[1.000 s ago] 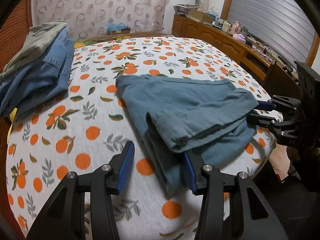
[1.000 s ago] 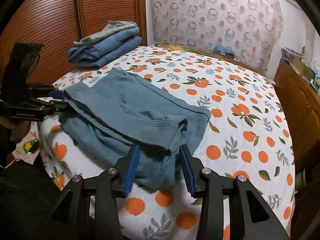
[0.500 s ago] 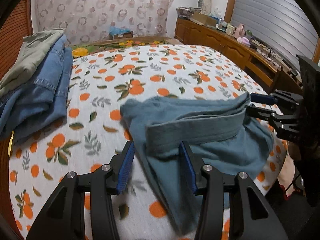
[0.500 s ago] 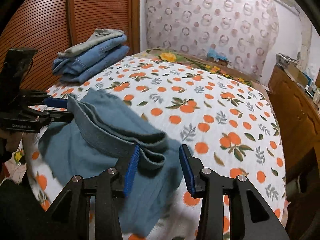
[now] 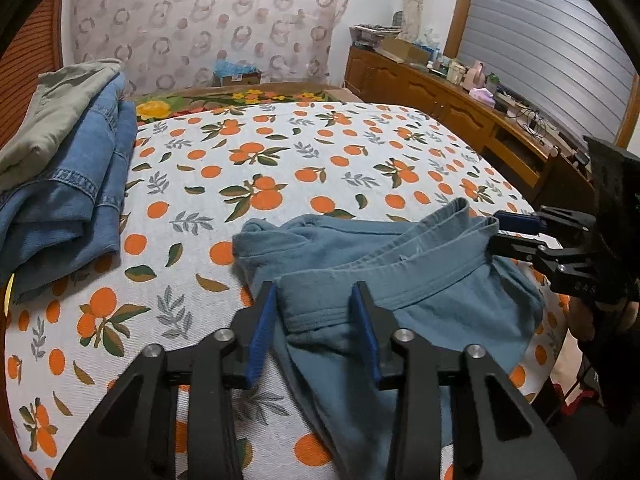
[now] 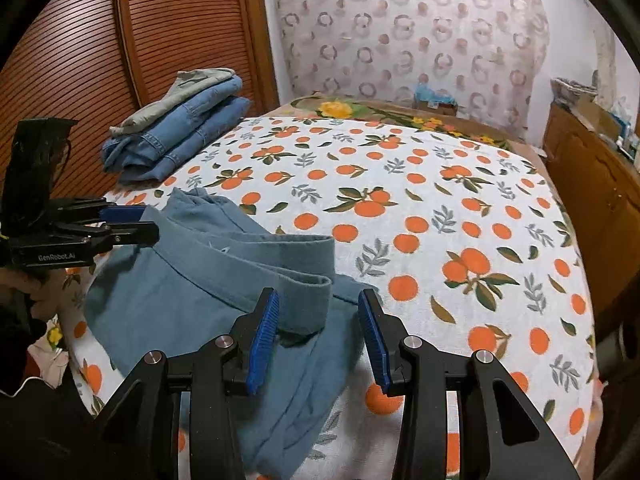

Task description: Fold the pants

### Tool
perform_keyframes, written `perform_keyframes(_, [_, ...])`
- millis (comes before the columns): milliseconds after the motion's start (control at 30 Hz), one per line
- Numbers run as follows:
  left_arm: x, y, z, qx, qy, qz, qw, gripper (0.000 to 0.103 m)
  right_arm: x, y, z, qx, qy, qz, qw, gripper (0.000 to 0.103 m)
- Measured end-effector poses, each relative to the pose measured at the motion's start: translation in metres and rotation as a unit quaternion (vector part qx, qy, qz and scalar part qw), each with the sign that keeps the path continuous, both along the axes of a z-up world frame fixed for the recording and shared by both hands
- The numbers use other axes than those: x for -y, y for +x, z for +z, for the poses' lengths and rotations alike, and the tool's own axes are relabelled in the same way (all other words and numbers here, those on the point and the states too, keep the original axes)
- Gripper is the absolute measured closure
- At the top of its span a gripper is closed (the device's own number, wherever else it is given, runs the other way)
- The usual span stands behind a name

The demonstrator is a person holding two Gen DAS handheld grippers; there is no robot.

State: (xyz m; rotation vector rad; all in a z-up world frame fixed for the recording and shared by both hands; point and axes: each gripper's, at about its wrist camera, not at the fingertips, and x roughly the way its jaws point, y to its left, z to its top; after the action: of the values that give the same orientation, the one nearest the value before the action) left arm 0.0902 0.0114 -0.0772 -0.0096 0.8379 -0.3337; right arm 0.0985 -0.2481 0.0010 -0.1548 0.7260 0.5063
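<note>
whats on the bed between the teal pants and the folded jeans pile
Nothing: only bare orange-print bedsheet lies between the teal pants and the folded jeans pile, clearest in the left wrist view.

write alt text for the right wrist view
The right gripper reaches over one end of the waistband of teal pants on an orange-print bedsheet, while the left gripper pinches the other end. Folded jeans sit stacked behind.

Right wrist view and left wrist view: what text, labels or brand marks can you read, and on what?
"GenRobot.AI": white print on the side of the left gripper, read in the right wrist view.
Embossed letters on the right gripper body in the left wrist view: too faint to read.
Boxes and bottles on the wooden sideboard: too small and blurred.
Teal pants, bedsheet, stacked jeans: no text visible.
</note>
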Motion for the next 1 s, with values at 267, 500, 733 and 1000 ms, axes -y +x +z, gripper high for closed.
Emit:
perform_keyframes(267, [-0.001,-0.003,0.005,0.018,0.002,-0.004,0.9998,0.084,-0.005,0.008,0.009,0.010,0.025,0.021,0.999,0.095])
perform_keyframes(500, [-0.008,-0.002,-0.002,0.011,-0.009,0.010,0.9999,0.085,-0.014,0.017,0.007,0.027,0.002,0.021,0.999,0.095])
perform_keyframes(733, [-0.011,-0.001,-0.004,0.006,-0.013,0.010,0.9999,0.085,-0.019,0.027,-0.003,0.011,-0.017,-0.003,1.000,0.077])
perform_keyframes(1000, [-0.012,0.000,-0.006,0.004,-0.018,0.010,0.9998,0.085,-0.019,0.044,-0.007,-0.026,0.003,0.005,1.000,0.071])
